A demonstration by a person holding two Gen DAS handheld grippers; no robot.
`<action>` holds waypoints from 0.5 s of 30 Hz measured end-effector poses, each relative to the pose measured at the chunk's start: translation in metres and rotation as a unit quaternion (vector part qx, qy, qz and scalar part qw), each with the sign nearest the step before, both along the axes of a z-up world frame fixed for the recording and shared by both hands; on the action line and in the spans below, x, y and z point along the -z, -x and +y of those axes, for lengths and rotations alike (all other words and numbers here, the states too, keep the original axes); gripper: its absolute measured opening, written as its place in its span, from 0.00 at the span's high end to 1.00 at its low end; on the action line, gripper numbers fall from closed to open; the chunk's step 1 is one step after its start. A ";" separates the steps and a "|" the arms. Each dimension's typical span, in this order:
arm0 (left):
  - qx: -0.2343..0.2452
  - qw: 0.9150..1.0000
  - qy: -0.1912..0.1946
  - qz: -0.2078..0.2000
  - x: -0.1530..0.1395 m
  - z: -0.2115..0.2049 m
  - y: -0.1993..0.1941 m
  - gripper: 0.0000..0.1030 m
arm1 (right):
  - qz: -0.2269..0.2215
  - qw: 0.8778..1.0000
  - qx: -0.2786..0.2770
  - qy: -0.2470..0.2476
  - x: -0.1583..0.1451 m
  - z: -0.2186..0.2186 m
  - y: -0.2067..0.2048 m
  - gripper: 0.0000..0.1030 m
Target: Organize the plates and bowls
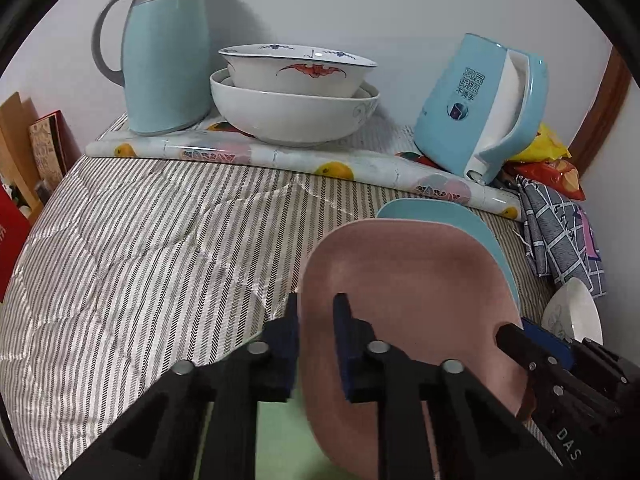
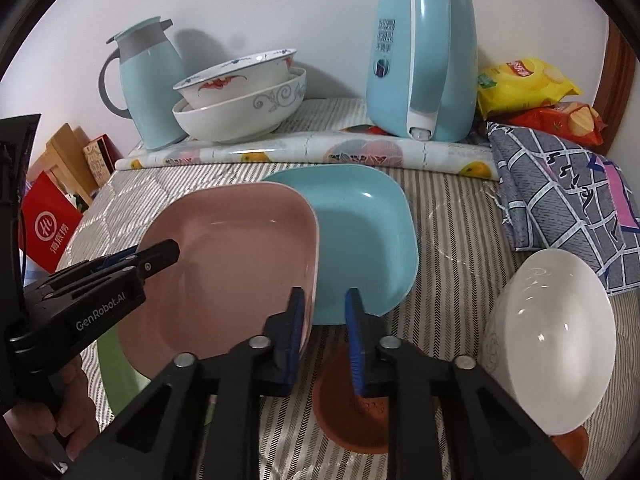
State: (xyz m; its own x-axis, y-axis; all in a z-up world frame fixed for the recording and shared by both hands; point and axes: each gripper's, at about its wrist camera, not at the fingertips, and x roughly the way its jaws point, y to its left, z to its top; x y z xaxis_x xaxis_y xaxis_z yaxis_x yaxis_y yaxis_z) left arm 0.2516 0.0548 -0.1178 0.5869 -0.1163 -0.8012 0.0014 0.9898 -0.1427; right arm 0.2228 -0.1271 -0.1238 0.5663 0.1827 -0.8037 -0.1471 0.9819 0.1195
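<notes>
A pink square plate [image 1: 412,300] [image 2: 236,264] is tilted above the striped cloth. My left gripper [image 1: 316,320] [image 2: 160,254] is shut on its left rim. My right gripper [image 2: 324,312] [image 1: 512,334] has its jaws parted around the plate's right rim, one finger on each side. A blue square plate [image 2: 364,232] [image 1: 440,216] lies behind it, partly covered. A green plate [image 2: 114,364] [image 1: 280,432] shows under the pink one. A small white bowl [image 2: 556,340] [image 1: 576,308] and a brown dish [image 2: 344,412] sit at the right. Two nested bowls [image 1: 296,96] [image 2: 240,96] stand at the back.
A blue thermos jug [image 1: 164,48] [image 2: 148,80] and a blue electric kettle [image 1: 480,108] [image 2: 424,56] stand at the back on a rolled fruit-print mat [image 1: 280,156]. Snack bags [image 2: 532,96] and a checked cloth [image 2: 568,188] lie right. A red bag [image 2: 48,228] stands beyond the left edge.
</notes>
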 end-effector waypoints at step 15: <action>-0.016 1.000 -0.007 -0.012 -0.013 0.027 0.025 0.91 | -0.003 1.000 -0.018 0.001 -0.004 0.024 0.016 0.94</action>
